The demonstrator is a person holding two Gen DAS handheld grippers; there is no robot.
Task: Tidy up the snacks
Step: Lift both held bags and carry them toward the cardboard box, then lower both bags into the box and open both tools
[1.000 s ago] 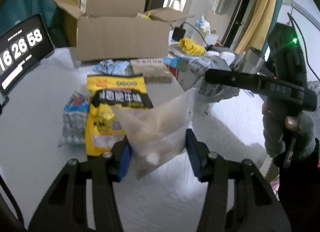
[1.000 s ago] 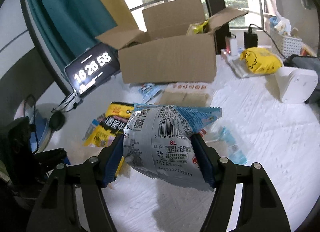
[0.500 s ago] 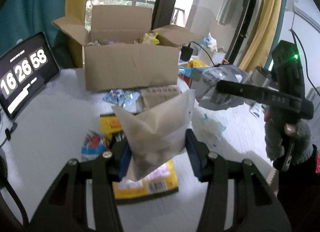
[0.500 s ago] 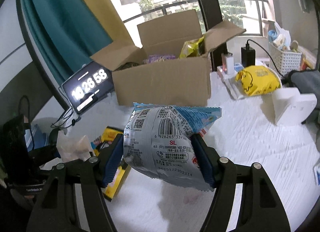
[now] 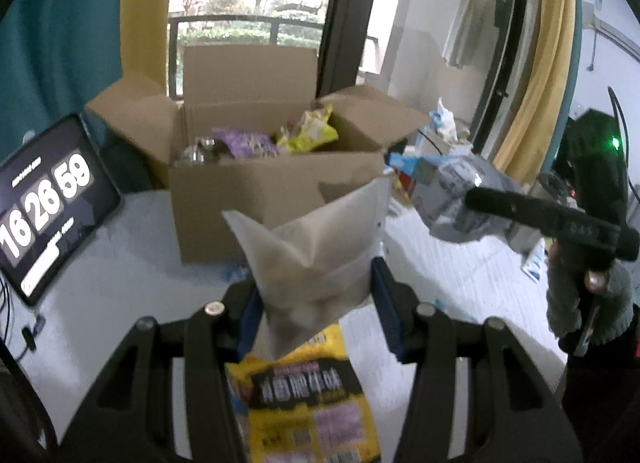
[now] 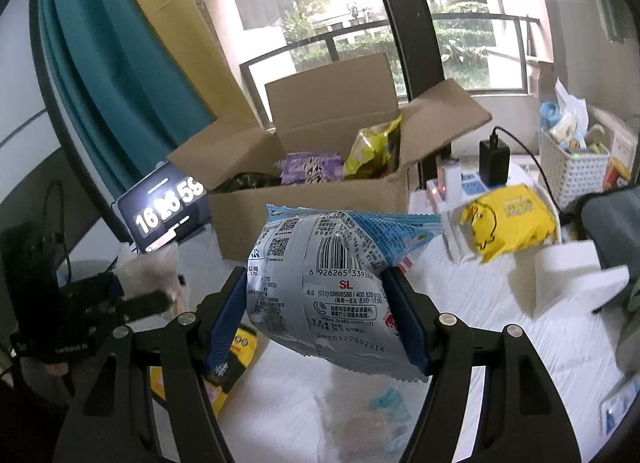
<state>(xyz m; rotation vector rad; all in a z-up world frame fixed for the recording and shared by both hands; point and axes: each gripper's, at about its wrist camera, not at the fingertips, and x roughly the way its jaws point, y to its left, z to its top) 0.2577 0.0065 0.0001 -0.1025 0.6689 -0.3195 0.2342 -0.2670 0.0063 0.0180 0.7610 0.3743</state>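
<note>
I am holding a frosted pouch (image 5: pixel 316 259) in my left gripper (image 5: pixel 316 295) and a silver chip bag (image 6: pixel 324 287) in my right gripper (image 6: pixel 316 319), both short of the cardboard box (image 5: pixel 276 199), which is already holding some snacks; a yellow packet (image 5: pixel 308 403) is waiting on the table.

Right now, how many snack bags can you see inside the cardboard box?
3 show: a purple bag in the middle, a yellow-green bag standing at the right end, and a dark crinkly one at the left. The cardboard box wall may hide more underneath.

window (image 6: pixel 460 23): daylight | curtains (image 6: pixel 120 63): teal | table (image 6: pixel 500 343): white
</note>
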